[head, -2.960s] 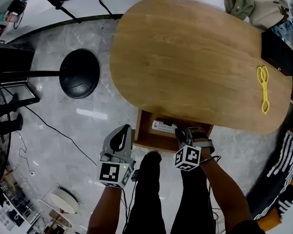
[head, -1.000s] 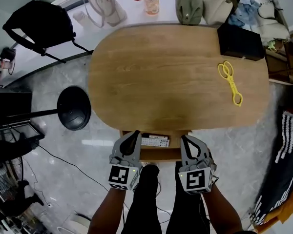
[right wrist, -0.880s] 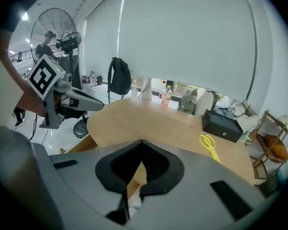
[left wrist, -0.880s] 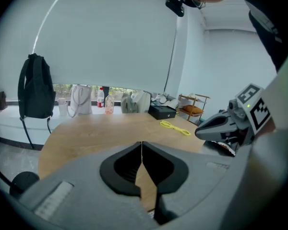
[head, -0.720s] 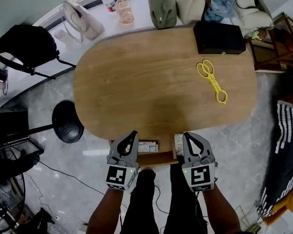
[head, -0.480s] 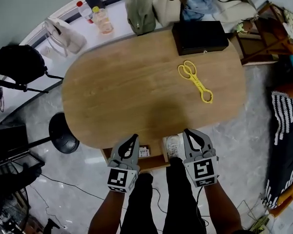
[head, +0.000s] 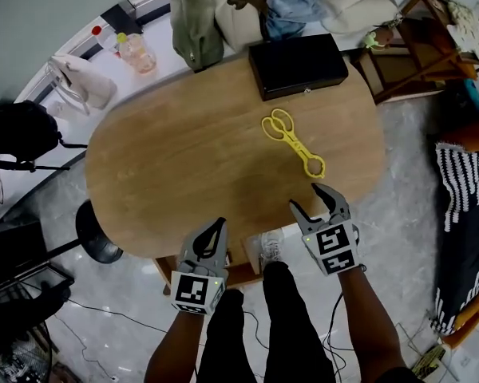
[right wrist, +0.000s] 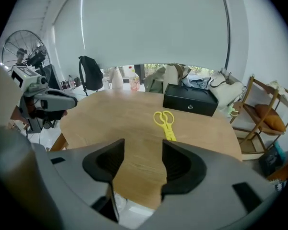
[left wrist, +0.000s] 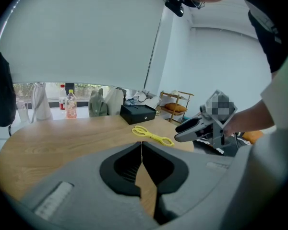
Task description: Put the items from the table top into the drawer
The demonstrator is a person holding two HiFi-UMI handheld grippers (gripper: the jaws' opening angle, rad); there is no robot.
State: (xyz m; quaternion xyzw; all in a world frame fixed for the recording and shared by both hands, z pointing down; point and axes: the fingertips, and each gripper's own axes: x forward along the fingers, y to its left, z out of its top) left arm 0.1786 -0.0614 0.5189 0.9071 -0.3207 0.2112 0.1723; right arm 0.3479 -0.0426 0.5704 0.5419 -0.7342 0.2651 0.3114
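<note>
Yellow plastic tongs (head: 293, 142) lie on the oval wooden table (head: 184, 158), a short way in front of a black box (head: 298, 65). My right gripper (head: 307, 198) hovers over the table's near edge, pointing at the tongs (right wrist: 165, 123). Its jaws are opening and nothing is between them (right wrist: 143, 147). My left gripper (head: 215, 228) is shut and empty at the near edge, over the open drawer (head: 241, 273), which is mostly hidden by it and the person's leg. In the left gripper view (left wrist: 141, 150) the tongs (left wrist: 152, 135) lie ahead, with the right gripper (left wrist: 201, 126) to their right.
Bags (head: 193, 14) and a drink bottle (head: 133, 52) stand on the white ledge beyond the table. A wooden rack (head: 419, 38) stands at the right, a black stool base (head: 96, 234) and a dark backpack (head: 16, 130) at the left. The person's shoe (head: 270, 247) is by the drawer.
Both grippers have shifted from in front of the drawer to the right along the table's near edge. The right gripper's jaws have gone from shut to partly open, nearer the tongs.
</note>
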